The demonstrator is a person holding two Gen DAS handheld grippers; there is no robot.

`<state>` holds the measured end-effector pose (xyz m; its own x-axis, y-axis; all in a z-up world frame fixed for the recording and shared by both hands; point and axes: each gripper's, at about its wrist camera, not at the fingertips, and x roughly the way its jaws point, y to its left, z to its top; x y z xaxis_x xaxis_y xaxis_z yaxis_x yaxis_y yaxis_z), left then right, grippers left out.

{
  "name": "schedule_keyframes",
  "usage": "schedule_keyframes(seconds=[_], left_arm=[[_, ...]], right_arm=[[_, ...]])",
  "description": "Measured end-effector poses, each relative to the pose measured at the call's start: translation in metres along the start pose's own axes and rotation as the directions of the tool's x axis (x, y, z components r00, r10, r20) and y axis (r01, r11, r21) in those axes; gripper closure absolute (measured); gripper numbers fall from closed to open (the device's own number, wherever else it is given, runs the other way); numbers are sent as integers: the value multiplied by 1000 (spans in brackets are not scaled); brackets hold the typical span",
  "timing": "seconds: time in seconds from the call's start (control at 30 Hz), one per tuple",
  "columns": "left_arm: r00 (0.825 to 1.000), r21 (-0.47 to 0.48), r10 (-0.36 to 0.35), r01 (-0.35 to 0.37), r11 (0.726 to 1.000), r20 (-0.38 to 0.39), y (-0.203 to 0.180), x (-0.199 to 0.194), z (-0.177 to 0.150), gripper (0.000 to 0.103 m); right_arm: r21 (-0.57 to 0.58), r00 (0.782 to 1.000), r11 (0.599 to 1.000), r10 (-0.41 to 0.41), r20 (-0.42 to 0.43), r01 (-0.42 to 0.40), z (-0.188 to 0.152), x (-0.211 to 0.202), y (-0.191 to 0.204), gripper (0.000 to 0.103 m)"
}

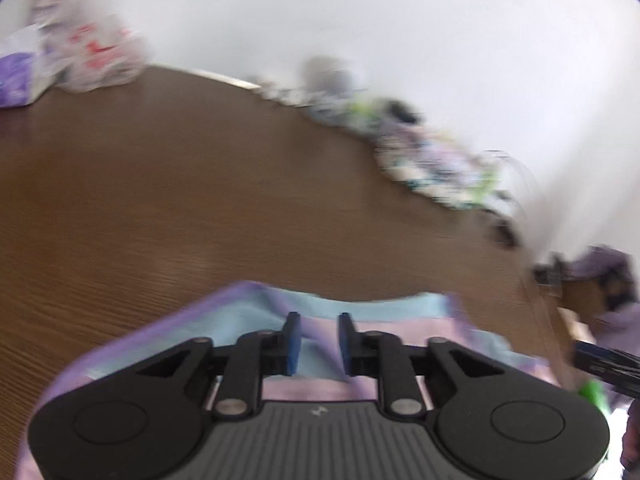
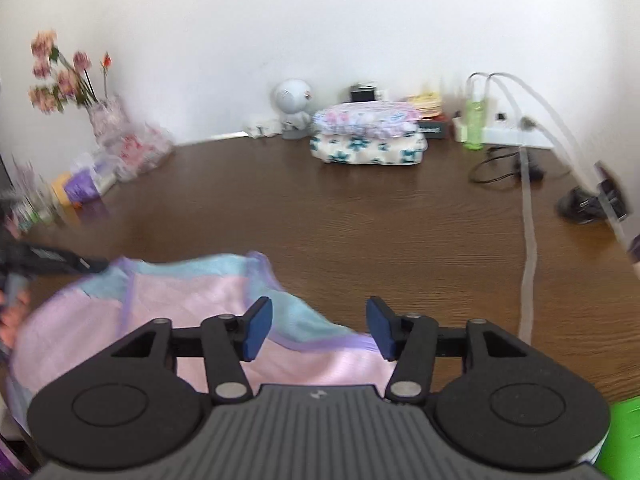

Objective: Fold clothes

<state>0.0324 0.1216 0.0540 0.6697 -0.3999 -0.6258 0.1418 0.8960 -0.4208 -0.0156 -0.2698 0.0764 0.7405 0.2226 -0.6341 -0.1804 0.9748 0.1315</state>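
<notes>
A pink garment [image 2: 180, 300] with light-blue panels and purple trim lies on the brown table [image 2: 360, 220] near the front edge. My right gripper [image 2: 319, 328] hovers over its right part, jaws wide apart, with nothing pinched between the blue pads [image 2: 256, 330]. In the left wrist view the same garment [image 1: 380, 306] lies under my left gripper [image 1: 320, 344]. Those jaws stand a small gap apart, and cloth shows through the gap, not clamped. The picture is blurred. A dark edge of the other gripper [image 1: 604, 364] shows at the right.
A stack of folded clothes [image 2: 368, 136] sits at the back by the wall, beside a white figure [image 2: 292, 100] and a green bottle [image 2: 474, 120]. Cables and a white hose [image 2: 528, 240] run down the right side. Flowers [image 2: 60, 76] and plastic bags [image 2: 140, 148] crowd the left.
</notes>
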Motion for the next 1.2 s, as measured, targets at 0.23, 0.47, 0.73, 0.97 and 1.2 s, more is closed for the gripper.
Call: schedule_keyframes(seconds=[0.23, 0.47, 0.73, 0.97, 1.2], left_arm=[[987, 73, -97, 107, 992, -132, -45, 8, -65, 65], [992, 213, -1, 27, 977, -124, -47, -7, -95, 84], [993, 247, 0, 30, 969, -119, -42, -11, -91, 86], [993, 250, -12, 41, 967, -115, -40, -13, -94, 86], [993, 271, 5, 28, 962, -119, -43, -11, -94, 86]], right_arm=[[-33, 982, 998, 38, -187, -45, -5, 36, -27, 57], [-358, 981, 924, 75, -180, -137, -33, 25, 35, 100], [-416, 936, 839, 301, -182, -350, -31, -29, 65, 54], [119, 945, 967, 246, -214, -225, -13, 35, -20, 70], [-668, 980, 744, 140, 143, -9, -45, -28, 92, 97]])
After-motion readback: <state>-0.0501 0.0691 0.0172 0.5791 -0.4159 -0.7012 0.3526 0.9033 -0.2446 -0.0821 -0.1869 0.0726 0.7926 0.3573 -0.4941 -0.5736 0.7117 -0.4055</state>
